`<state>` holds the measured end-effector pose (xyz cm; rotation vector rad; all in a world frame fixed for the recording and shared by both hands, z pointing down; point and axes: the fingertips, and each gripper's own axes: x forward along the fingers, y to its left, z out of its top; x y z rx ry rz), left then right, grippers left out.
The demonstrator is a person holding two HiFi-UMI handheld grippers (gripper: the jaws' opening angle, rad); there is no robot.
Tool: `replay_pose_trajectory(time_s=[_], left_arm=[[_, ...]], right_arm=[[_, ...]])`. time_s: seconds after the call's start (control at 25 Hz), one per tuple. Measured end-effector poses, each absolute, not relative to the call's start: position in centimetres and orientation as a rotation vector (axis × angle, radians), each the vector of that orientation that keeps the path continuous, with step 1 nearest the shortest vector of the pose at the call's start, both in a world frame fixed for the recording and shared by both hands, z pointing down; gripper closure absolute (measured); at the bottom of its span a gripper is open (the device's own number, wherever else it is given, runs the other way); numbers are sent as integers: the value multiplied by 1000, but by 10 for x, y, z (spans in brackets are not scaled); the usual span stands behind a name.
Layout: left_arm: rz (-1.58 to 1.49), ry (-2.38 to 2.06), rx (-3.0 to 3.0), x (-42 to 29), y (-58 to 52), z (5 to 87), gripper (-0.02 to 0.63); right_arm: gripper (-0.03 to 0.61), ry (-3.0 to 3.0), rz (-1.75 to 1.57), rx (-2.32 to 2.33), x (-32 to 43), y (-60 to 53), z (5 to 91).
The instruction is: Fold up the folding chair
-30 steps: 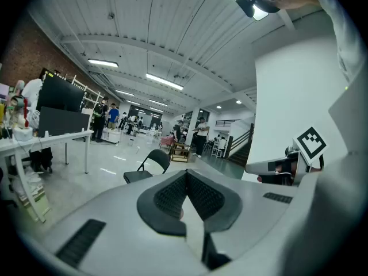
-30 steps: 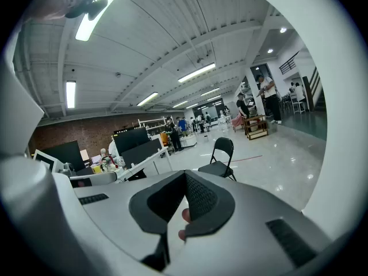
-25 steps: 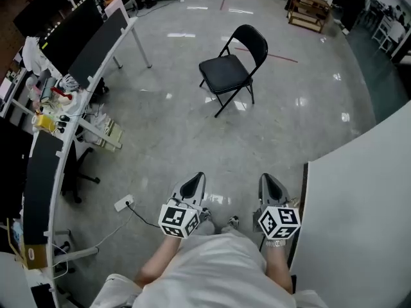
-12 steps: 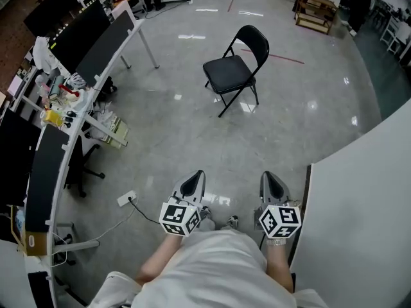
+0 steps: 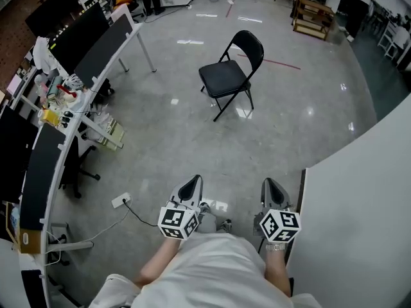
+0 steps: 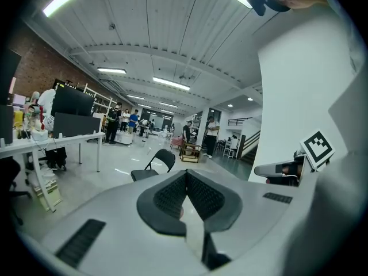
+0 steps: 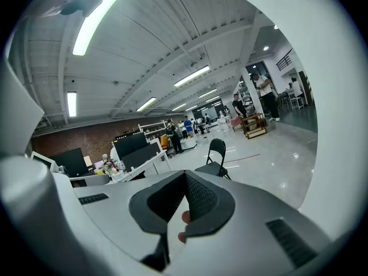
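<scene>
Room: open workshop hall with a glossy grey floor (image 5: 173,133); strip lights (image 6: 170,83) run along the ceiling, and people (image 6: 211,134) stand far off at the back.
Chair: the black folding chair (image 5: 226,76) stands unfolded and upright on its legs at about 12 o'clock in the head view. It is well apart from both grippers, with the backrest on the 1 o'clock side of the seat.
Left tongs: the left gripper (image 5: 192,185) is between 6 and 7 o'clock. Its jaws are pressed together with nothing between them and point towards 12 o'clock, at the chair.
Right tongs: the right gripper (image 5: 270,187) is between 4 and 5 o'clock. Its jaws are likewise closed tight and empty, and it lies parallel to the left one.
Desk: a long white desk (image 6: 57,138) with dark monitors (image 6: 72,102) and clutter runs from 9 to 11 o'clock.
Panel: a large white panel (image 5: 359,204) fills 3 to 5 o'clock, just beside the right gripper.
Floor items: a white power strip (image 5: 121,201) with a black cable (image 5: 144,215) lies at 8 o'clock, near the left gripper.
Beyond chair: a wooden rack (image 5: 311,8) stands at 1 o'clock.
</scene>
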<state>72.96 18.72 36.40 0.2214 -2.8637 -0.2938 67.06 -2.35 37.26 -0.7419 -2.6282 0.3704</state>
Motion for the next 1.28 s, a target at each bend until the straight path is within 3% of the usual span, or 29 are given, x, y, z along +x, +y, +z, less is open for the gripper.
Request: replay_pose_trajectory(time_s=[0.4, 1.28], left_arm=[[-356, -2822, 196, 693, 204, 390, 601], [-387, -2873, 270, 550, 285, 382, 601]], right_arm=[[574, -2565, 303, -728, 648, -6, 397], [574, -2610, 191, -722, 521, 82, 381]])
